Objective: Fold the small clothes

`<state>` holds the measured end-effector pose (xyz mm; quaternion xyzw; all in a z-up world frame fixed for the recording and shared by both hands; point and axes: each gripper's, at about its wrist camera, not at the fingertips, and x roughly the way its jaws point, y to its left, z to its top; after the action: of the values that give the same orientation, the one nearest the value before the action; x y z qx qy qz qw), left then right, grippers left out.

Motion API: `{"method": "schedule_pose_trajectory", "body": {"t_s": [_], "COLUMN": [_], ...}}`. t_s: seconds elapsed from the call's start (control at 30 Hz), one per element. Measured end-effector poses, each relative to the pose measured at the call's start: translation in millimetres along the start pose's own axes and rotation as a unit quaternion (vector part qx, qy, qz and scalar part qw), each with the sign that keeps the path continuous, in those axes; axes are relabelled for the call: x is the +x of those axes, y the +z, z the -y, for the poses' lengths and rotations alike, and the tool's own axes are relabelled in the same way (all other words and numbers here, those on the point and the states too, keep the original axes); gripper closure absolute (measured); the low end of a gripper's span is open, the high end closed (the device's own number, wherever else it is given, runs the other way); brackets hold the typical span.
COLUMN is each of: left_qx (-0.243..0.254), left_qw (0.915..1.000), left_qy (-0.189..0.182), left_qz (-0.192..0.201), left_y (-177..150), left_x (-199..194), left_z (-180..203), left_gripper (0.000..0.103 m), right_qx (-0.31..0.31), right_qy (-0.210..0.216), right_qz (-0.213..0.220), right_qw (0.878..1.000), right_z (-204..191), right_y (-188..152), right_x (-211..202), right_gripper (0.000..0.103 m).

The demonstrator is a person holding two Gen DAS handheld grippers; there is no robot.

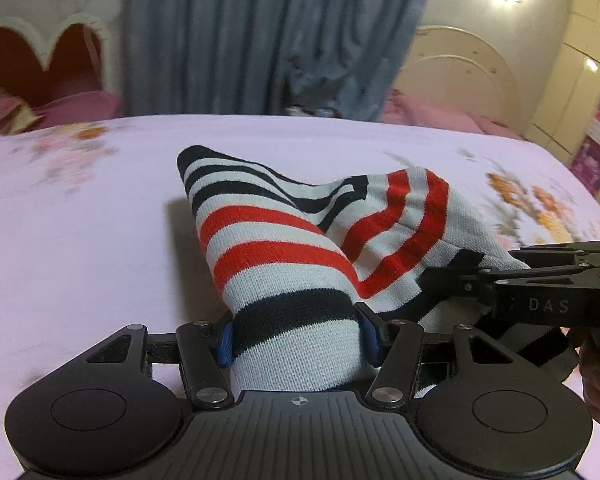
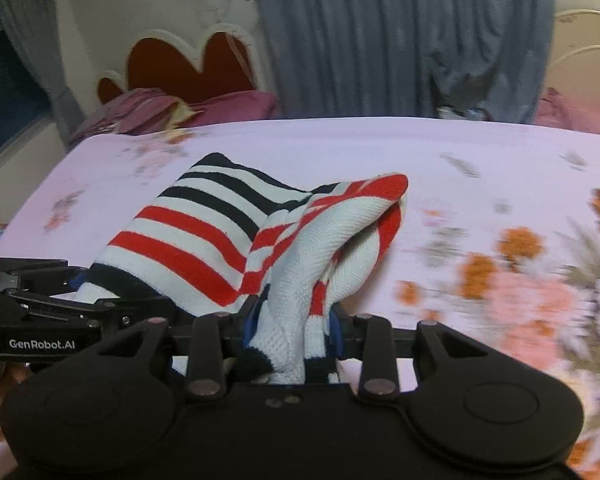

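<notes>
While clamped (both grippers [image 1: 298, 334] [image 2: 294, 334]): striped garment [image 1: 284, 240].

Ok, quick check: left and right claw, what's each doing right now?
Left claw: closed on the striped garment, gripping its near end.
Right claw: closed on the same striped garment, pinching a bunched white and red part.

Garment [image 1: 284, 248] on bed [image 1: 80, 240]; curtain [image 1: 260, 32] behind.

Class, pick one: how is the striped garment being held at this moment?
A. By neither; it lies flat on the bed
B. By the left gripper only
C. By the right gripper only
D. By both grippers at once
D: the left gripper and the right gripper are each shut on the striped garment, lifting its near end off the bed.
</notes>
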<state>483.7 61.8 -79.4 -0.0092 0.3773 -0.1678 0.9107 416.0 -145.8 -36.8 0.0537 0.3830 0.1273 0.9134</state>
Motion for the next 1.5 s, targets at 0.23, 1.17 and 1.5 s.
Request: {"method": "schedule_pose_trajectory", "body": {"t_s": [0.23, 1.17, 1.5], "left_qx": [-0.02, 0.031, 0.067], "left_qw": [0.9996, 0.9988, 0.997], "left_qy": [0.016, -0.038, -0.031], "left_qz": [-0.015, -0.004, 0.02], "left_y": [-28.7, -18.1, -18.8], "left_x": [-11.5, 41.9, 5.8], "left_z": [-80.6, -105.0, -93.3], "left_gripper": [0.046, 0.057, 0.057], "right_qx": [-0.007, -0.061, -0.056], "right_qy": [0.033, -0.076, -0.082], "right_qz": [-0.016, -0.059, -0.029], "right_qw": [0.999, 0.994, 0.995], "right_z": [-66.7, -58.7, -58.4], "right_y": [-5.2, 7.0, 2.6], "right_x": [41.4, 96.4, 68.5], "right_gripper": [0.07, 0.087, 0.08]}}
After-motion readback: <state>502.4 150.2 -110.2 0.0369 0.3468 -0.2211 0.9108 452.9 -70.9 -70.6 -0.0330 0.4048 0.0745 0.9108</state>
